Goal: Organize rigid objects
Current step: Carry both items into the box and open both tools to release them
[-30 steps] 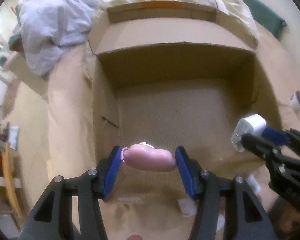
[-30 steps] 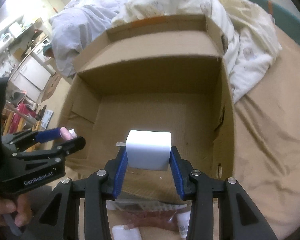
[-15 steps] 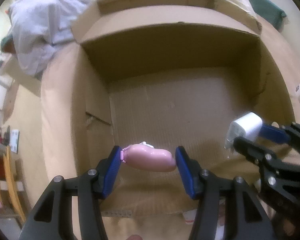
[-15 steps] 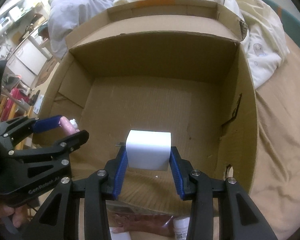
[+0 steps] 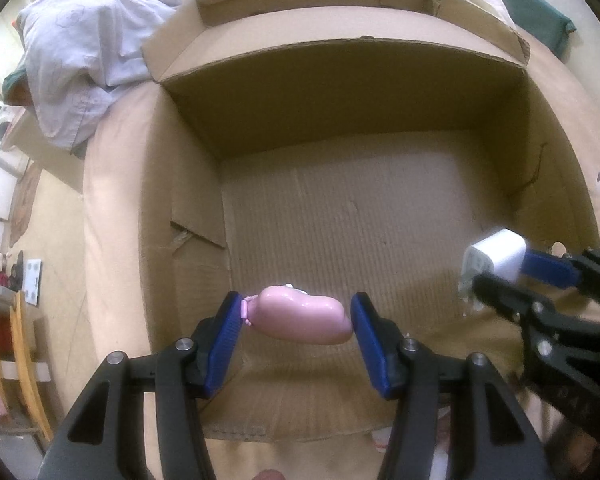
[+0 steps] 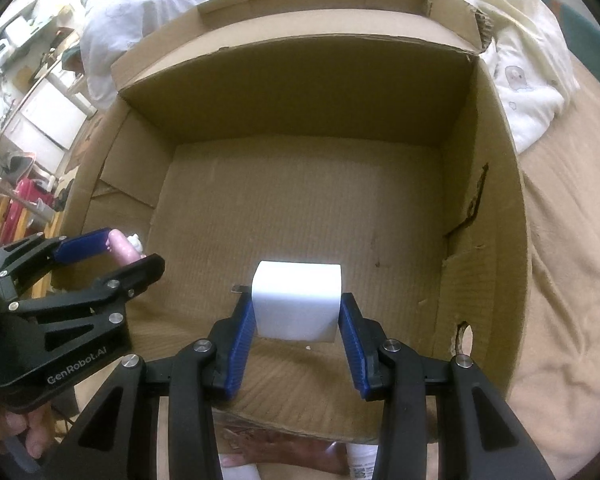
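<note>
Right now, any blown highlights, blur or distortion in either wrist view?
Right wrist view: the white block between the pads is blown out, faces featureless; box floor evenly lit. Left wrist view: the same block is smeared at the right edge, the pink toy carries soft glare. Both views: fisheye bows the cardboard box walls, corners vignette black.

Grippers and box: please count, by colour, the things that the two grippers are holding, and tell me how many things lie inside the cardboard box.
Pink things held: 1, the pink toy in the left gripper
White things held: 1, the white charger in the right gripper
Things lying in the cardboard box: 0
Total: 2
</note>
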